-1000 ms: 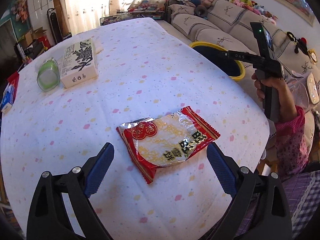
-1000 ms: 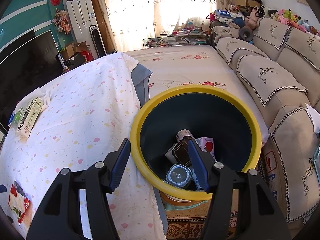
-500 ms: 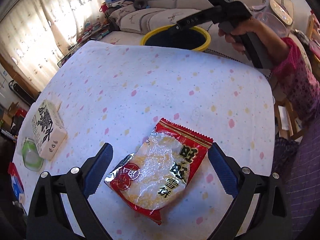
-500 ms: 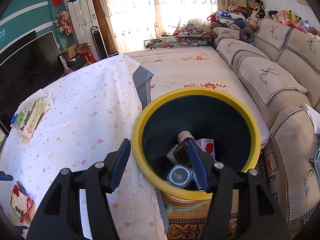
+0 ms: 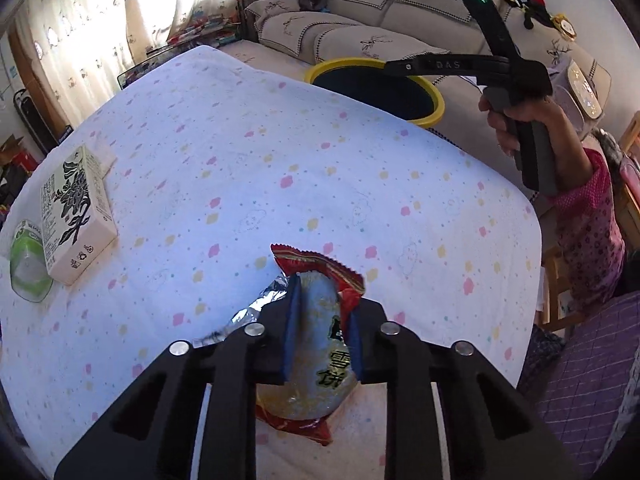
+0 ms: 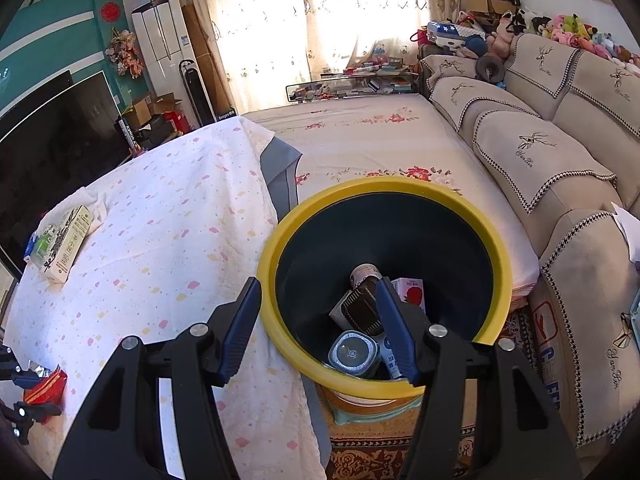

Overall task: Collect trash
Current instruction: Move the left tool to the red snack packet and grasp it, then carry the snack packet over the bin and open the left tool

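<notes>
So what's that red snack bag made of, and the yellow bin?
The snack bag looks like thin shiny plastic film with a silvery foil inside: it crinkles and glints where the closing left gripper squeezes it. The bin seems to be hard plastic, with a smooth, matte yellow rim and dark, even walls, though I can't be sure.

A red snack wrapper with a clear window and black Chinese lettering lies crumpled on the dotted white tablecloth, pinched narrow between two blue pads, its silver foil lining flaring out at one side and its serrated red end sticking up. Beyond the table edge stands a dark bin with a yellow rim, holding a small can, a dark packet, a red-printed carton and a lidded tub.
</notes>
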### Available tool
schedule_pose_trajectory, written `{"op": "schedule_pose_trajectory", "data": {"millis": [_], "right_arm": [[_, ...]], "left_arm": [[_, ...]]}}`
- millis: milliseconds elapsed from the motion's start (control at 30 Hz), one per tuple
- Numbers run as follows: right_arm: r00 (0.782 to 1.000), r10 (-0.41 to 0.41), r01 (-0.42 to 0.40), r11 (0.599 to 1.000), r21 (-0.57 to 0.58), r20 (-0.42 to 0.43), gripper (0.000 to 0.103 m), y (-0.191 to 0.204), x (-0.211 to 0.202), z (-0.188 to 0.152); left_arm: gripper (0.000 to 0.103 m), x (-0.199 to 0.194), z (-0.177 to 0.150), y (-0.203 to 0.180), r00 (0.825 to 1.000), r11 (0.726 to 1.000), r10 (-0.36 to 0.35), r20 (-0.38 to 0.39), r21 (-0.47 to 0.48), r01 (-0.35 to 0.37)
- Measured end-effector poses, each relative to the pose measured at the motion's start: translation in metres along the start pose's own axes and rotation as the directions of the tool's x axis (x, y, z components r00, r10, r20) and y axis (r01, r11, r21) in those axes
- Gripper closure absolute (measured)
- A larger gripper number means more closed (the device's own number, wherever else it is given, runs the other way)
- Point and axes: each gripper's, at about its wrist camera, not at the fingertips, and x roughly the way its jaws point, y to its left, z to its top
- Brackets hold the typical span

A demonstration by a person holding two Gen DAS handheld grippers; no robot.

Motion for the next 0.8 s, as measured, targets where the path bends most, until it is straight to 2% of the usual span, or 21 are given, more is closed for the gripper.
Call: {"op": "schedule_pose_trajectory", "data": {"millis": [33,133,333,567,800], "right_arm": [[1.0,0.001,-0.001,1.0,0.003,0.004,0.046,-0.001,-0.002,0.0],[1.0,0.004,-0.004,1.0,0.014,0.021,0.046,-0.007,-0.009,0.0],[0.998,-0.001,-0.002,0.999,0.041,0.07,0.046,-0.022,-0.03,0.002],[0.989,-0.069,0.058,0.994,0.09,0.13,0.046,-0.061,-0.062,0.0],[0.983,-0.135,0.116,0.982,0.15,0.126,0.046,-0.101,-0.072,-0.007]], "left_arm": [[0.097,-0.001,0.004,0.0,1.0,1.0,0.016,0.004,-0.017,-0.016],[0.101,-0.006,0.016,0.001,0.998,0.997,0.055,0.032,-0.049,-0.054],[0.101,-0.015,0.054,-0.005,0.991,0.994,0.098,0.086,-0.053,-0.094],[0.101,0.014,0.137,-0.033,0.988,0.998,0.058,0.144,0.025,-0.063],[0.101,0.064,0.219,-0.076,0.984,0.994,-0.026,0.175,0.113,0.006]]}}
